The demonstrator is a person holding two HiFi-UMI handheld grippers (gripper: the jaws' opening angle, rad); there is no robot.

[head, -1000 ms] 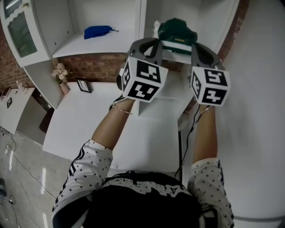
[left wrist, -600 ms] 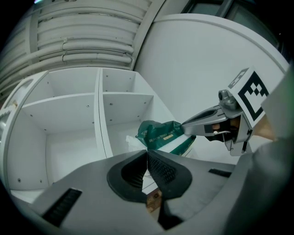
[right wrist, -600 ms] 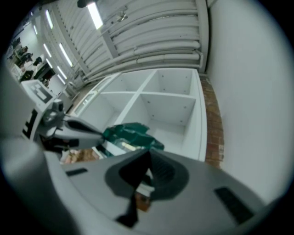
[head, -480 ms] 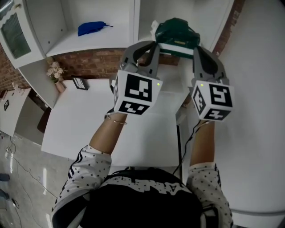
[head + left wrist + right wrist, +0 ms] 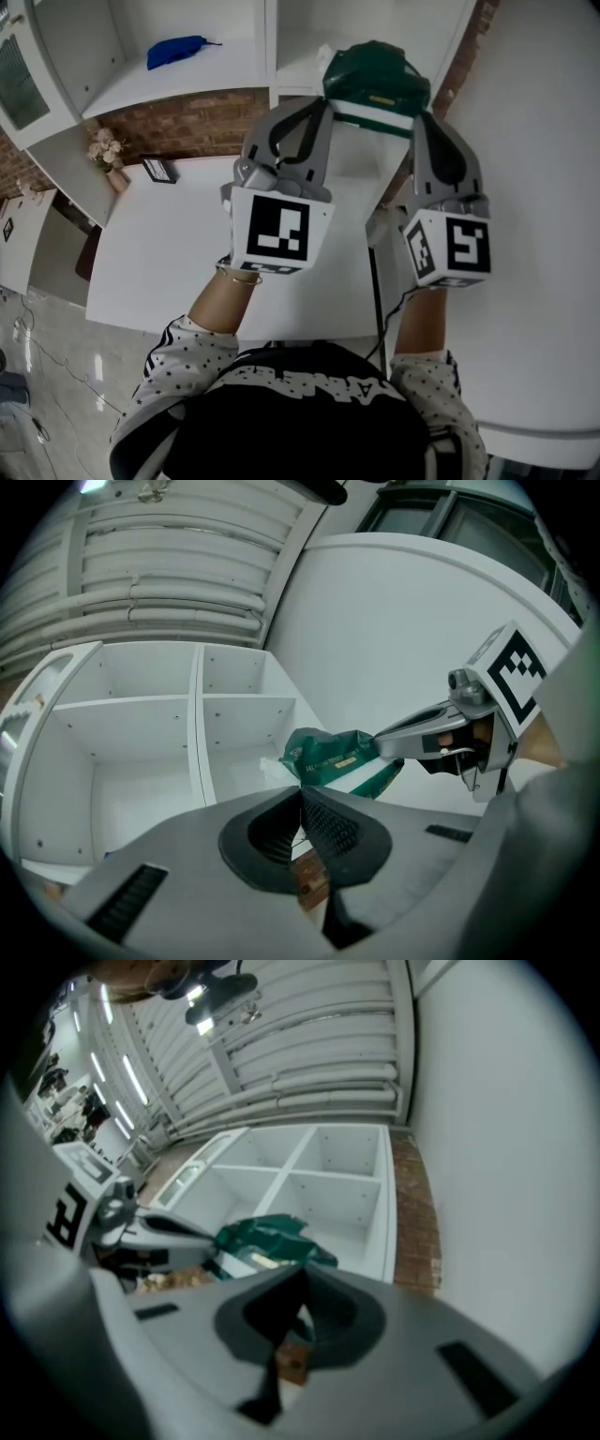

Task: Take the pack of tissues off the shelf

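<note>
The dark green soft plastic pack of tissues [image 5: 375, 84] sits squeezed between the left hand-held gripper [image 5: 314, 105] and the right hand-held gripper [image 5: 422, 117]. Both have their jaws closed. The pack is at the front edge of the white shelf [image 5: 187, 82], above the white worktop [image 5: 169, 253]. If the hands drift apart, the pack probably slips and drops.

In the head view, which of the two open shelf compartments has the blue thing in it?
The left compartment: the blue thing lies on its floor. The right one shows none; the green tissue pack is in front of it.
</note>
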